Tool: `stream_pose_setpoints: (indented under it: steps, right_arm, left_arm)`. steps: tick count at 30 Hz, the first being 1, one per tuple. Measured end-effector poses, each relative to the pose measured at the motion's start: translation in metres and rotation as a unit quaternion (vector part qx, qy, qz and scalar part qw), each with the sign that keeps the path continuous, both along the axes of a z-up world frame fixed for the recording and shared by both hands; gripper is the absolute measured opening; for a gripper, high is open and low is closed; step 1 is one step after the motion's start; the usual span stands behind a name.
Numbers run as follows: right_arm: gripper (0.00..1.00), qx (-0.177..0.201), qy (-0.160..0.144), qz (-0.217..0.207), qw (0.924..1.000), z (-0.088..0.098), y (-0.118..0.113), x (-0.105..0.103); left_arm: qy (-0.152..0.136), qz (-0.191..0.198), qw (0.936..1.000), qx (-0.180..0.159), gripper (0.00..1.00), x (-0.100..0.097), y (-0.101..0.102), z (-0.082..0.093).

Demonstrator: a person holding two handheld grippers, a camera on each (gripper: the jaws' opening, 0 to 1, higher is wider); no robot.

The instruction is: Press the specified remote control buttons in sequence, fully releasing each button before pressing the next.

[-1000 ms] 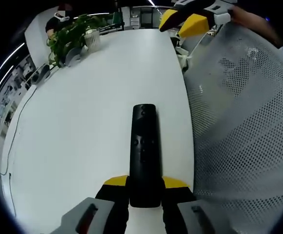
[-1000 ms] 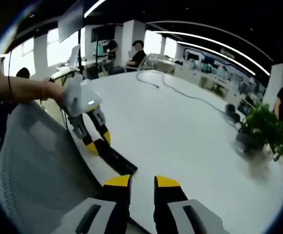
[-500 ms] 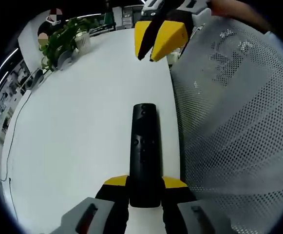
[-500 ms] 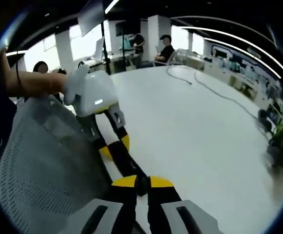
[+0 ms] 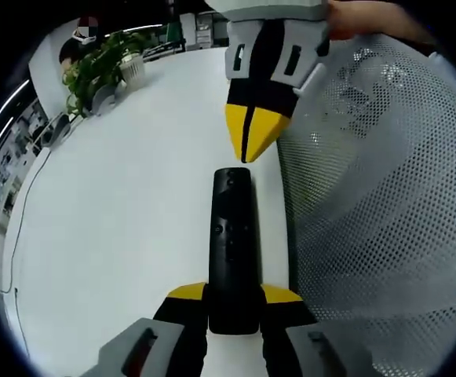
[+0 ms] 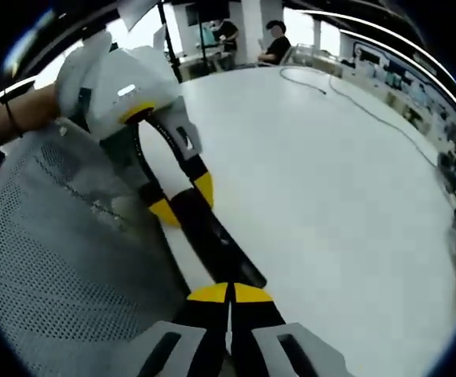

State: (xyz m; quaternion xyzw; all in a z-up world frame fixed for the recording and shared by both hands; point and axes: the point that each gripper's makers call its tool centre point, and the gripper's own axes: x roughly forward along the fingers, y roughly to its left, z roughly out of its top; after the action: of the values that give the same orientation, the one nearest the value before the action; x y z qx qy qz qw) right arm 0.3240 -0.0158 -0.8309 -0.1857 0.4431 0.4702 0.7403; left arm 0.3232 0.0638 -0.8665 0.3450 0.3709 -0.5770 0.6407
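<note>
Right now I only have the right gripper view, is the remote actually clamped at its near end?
Observer: Yes. In the left gripper view the left gripper is shut on the remote.
Operator: Is my right gripper over the buttons?
Observer: It's shut, its tips at the remote's far end, above the top button.
Operator: Anything beside the remote?
Observer: A grey mesh chair back lies along its right edge, and a potted plant stands at the white table's far corner.
</note>
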Motion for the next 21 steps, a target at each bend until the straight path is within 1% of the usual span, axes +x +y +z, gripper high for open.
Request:
stream_pose_setpoints:
  steps: [1,2,3,4,5,6,7,9,10,11,12,14,16,18,21]
  right_arm:
    - [0.00,0.012,0.007,-0.019,0.9997,0.001,0.001,0.000]
    - [0.00,0.019,0.012,-0.027,0.9994,0.001,0.002,-0.002]
    - [0.00,0.022,0.013,-0.020,0.9995,0.001,0.002,-0.002]
    - [0.00,0.021,0.010,-0.017,0.9996,0.000,0.002,-0.002]
    - [0.00,0.011,0.005,-0.010,0.9999,-0.001,0.000,-0.001]
    - [0.00,0.004,-0.001,-0.009,1.0000,-0.002,-0.002,0.001]
    - [0.00,0.005,-0.007,-0.017,0.9998,0.000,-0.002,0.005]
    - [0.00,0.022,-0.010,-0.030,0.9993,0.006,0.001,0.008]
    - [0.00,0.038,-0.009,-0.040,0.9984,0.009,0.004,0.009]
    - [0.00,0.043,-0.007,-0.041,0.9982,0.010,0.004,0.009]
    - [0.00,0.037,-0.006,-0.037,0.9986,0.006,0.002,0.009]
    - [0.00,0.009,-0.005,-0.029,0.9995,-0.003,-0.005,0.008]
    - [0.00,0.010,-0.003,-0.031,0.9995,-0.005,-0.005,0.007]
    - [0.00,0.014,0.001,-0.032,0.9994,-0.005,-0.005,0.004]
    - [0.00,-0.005,-0.006,-0.024,0.9997,-0.009,-0.008,0.004]
  left_arm:
    - [0.000,0.000,1.0000,-0.001,0.25,0.000,0.000,0.000]
    - [0.002,0.003,1.0000,-0.003,0.25,0.000,0.000,0.000]
    - [0.003,0.005,1.0000,-0.004,0.25,0.001,0.000,0.000]
    - [0.004,0.008,1.0000,-0.005,0.25,0.001,0.000,0.000]
    - [0.004,0.008,0.9999,-0.005,0.25,0.001,0.000,0.000]
    - [0.003,0.008,1.0000,-0.004,0.25,0.001,0.000,0.000]
    - [0.003,0.007,1.0000,-0.002,0.25,0.000,0.000,0.000]
    - [0.001,-0.001,1.0000,0.004,0.25,0.000,0.000,0.000]
    - [0.001,-0.001,1.0000,0.004,0.25,0.000,0.000,0.000]
    - [0.002,-0.002,1.0000,0.004,0.25,0.000,0.000,0.001]
    - [0.003,-0.002,1.0000,0.003,0.25,0.000,0.000,0.001]
    - [0.002,-0.002,1.0000,0.002,0.25,0.000,0.000,0.001]
    - [0.001,-0.005,1.0000,0.007,0.25,-0.001,0.000,0.001]
    - [0.006,-0.004,0.9999,0.010,0.25,0.000,0.000,0.001]
    - [0.008,-0.009,0.9996,0.025,0.25,-0.001,0.000,0.001]
